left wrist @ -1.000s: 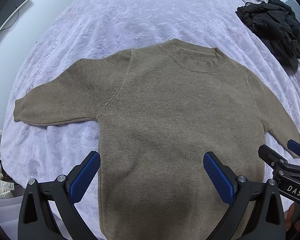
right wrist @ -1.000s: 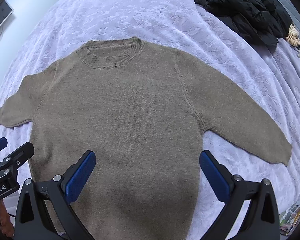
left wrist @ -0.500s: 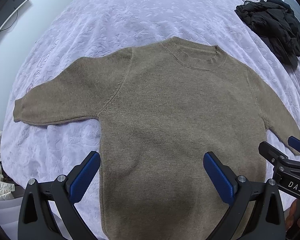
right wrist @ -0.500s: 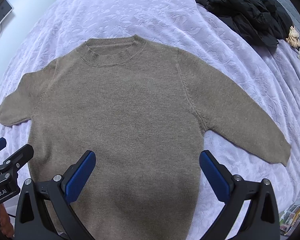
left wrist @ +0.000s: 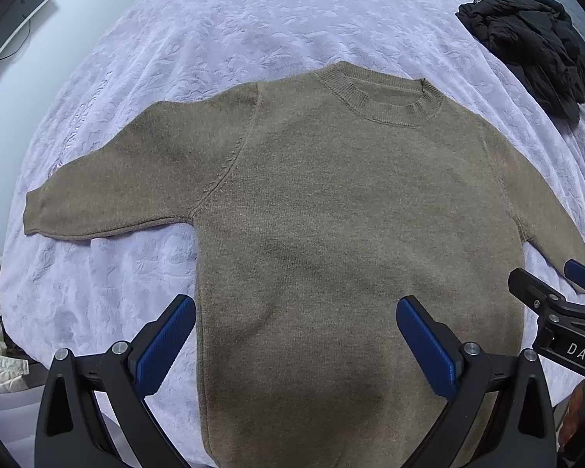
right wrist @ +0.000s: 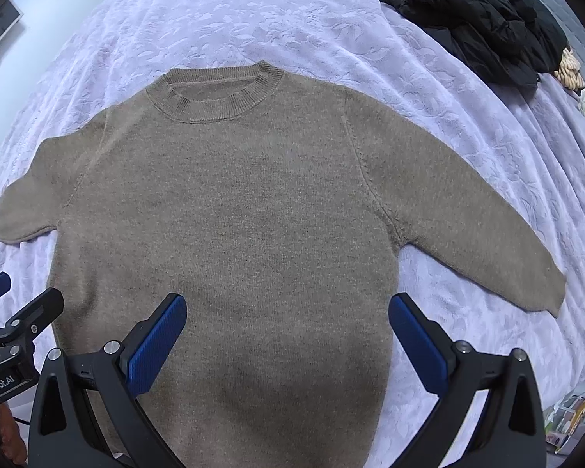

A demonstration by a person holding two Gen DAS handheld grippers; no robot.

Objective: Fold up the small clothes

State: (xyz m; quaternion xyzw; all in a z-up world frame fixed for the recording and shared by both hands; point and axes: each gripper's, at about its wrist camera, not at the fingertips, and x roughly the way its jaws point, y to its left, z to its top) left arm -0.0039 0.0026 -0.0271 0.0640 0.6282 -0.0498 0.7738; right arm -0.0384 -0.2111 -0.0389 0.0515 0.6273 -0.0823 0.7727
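Left gripper [left wrist: 295, 341] and right gripper [right wrist: 287, 339] were held wide apart, empty, above the hem of the brown knit sweater [left wrist: 331, 234] — spread flat on the lilac bedspread [left wrist: 253, 19]. Collar pointed away, long axis hem-to-neck. A sleeve cuff is best pinched first — folded inward.

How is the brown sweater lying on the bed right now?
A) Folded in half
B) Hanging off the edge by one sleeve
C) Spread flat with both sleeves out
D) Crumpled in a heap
C: the brown sweater lies flat on the bed, each sleeve stretched out to its own side, and nothing is folded yet.
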